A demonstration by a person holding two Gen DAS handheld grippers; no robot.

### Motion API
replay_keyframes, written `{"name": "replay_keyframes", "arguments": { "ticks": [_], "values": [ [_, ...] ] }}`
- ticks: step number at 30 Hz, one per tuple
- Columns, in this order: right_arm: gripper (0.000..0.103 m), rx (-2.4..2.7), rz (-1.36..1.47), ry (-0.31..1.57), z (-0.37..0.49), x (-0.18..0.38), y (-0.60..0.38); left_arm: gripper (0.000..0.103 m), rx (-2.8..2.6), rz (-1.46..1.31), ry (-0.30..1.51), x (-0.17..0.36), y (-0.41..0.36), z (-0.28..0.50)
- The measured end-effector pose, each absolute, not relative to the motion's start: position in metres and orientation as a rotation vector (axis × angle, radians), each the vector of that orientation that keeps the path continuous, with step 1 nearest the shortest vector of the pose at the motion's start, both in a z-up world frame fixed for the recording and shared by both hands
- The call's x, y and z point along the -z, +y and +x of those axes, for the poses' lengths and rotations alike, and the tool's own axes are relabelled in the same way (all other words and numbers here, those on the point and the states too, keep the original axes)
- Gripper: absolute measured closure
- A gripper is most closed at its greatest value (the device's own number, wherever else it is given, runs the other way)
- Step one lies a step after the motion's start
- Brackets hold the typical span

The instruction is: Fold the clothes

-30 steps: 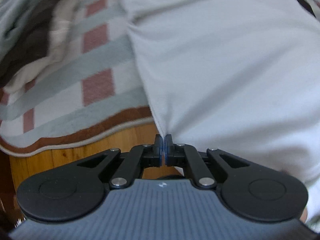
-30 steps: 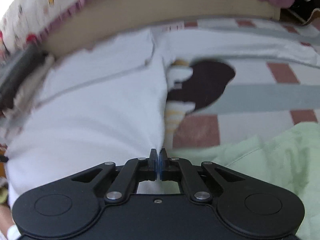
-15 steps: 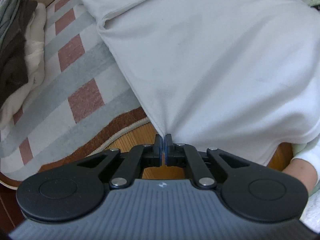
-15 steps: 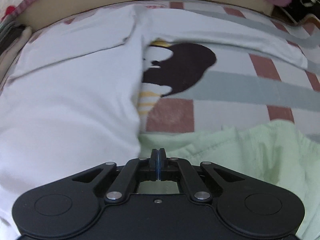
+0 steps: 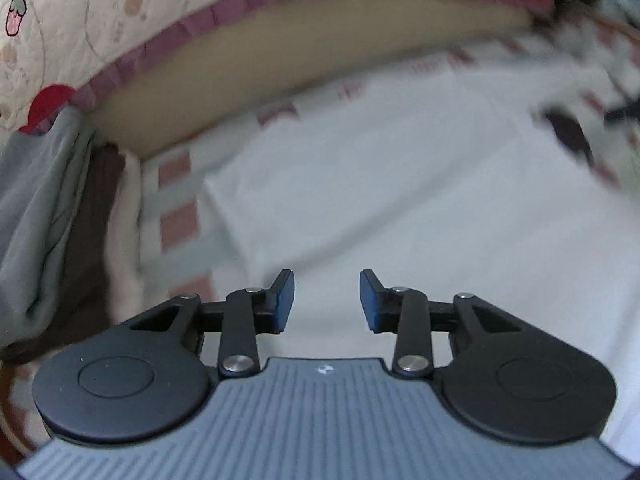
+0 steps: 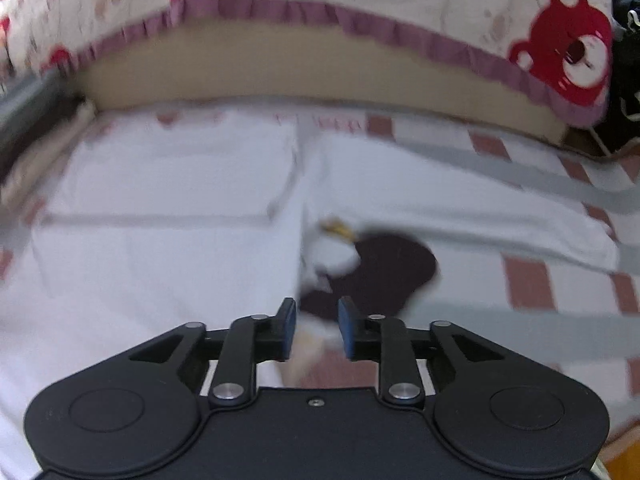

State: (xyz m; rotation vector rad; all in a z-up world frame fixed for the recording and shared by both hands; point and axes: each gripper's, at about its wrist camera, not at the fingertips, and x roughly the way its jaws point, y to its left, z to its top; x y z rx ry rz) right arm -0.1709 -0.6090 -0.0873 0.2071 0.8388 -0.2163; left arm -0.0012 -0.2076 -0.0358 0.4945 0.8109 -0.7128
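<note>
A white T-shirt (image 5: 400, 200) lies spread on the checked blanket, one side folded over the middle. In the right wrist view the white T-shirt (image 6: 160, 220) shows its folded edge running down the centre, with a dark printed figure (image 6: 384, 272) exposed to the right of it. My left gripper (image 5: 327, 300) hovers open over the shirt's near part, nothing between its fingers. My right gripper (image 6: 317, 330) is open too, just above the fold edge and the print, holding nothing. Both views are motion-blurred.
The checked blanket (image 6: 560, 312) of red, grey and white covers the surface. A bed edge with a cartoon-printed sheet and purple frill (image 6: 360, 20) runs along the far side. A heap of grey, brown and cream clothes (image 5: 60, 220) lies at the left.
Both grippers have let go of the shirt's hem corners and opened. The shirt now lies flat on the blanket, and both cameras have tilted up toward the bed edge.
</note>
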Motion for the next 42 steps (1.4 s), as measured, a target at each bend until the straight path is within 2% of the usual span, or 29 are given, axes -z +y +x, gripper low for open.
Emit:
{"name": "replay_keyframes", "arguments": {
  "ticks": [3,8,14,17,18,19,20,21,32,42],
  "values": [
    [0.072,0.136,0.216,0.773,-0.132,0.1,-0.608,0.066,0.726,0.362,0.802,0.062,-0.259,0.021],
    [0.072,0.047,0.105,0.805,-0.07,0.123,-0.601,0.066,0.614,0.303,0.937,0.127,-0.314,0.055],
    [0.072,0.027,0.022,0.885,-0.015,0.15,-0.608,0.065,0.609,0.266,0.964,0.152,-0.318,0.056],
    [0.072,0.031,0.004,0.925,0.0,0.159,-0.61,0.064,0.591,0.376,0.917,0.157,-0.32,0.047],
    [0.072,0.035,0.01,0.928,0.003,0.161,-0.611,0.061,0.596,0.401,0.895,0.158,-0.321,0.044],
    [0.076,0.035,0.028,0.94,0.005,0.163,-0.613,0.059,0.603,0.411,0.886,0.158,-0.323,0.042],
    [0.086,0.034,0.05,0.955,0.008,0.165,-0.615,0.059,0.611,0.405,0.893,0.159,-0.323,0.042],
    [0.103,0.031,0.059,0.958,0.008,0.166,-0.614,0.059,0.619,0.398,0.899,0.16,-0.323,0.043],
    [0.103,0.205,0.19,0.847,-0.062,0.127,-0.629,0.059,0.646,0.346,0.954,0.167,-0.322,0.049],
    [0.103,0.658,0.243,1.003,-0.221,0.132,-0.731,0.057,0.655,0.362,0.96,0.163,-0.328,0.044]
  ]
}}
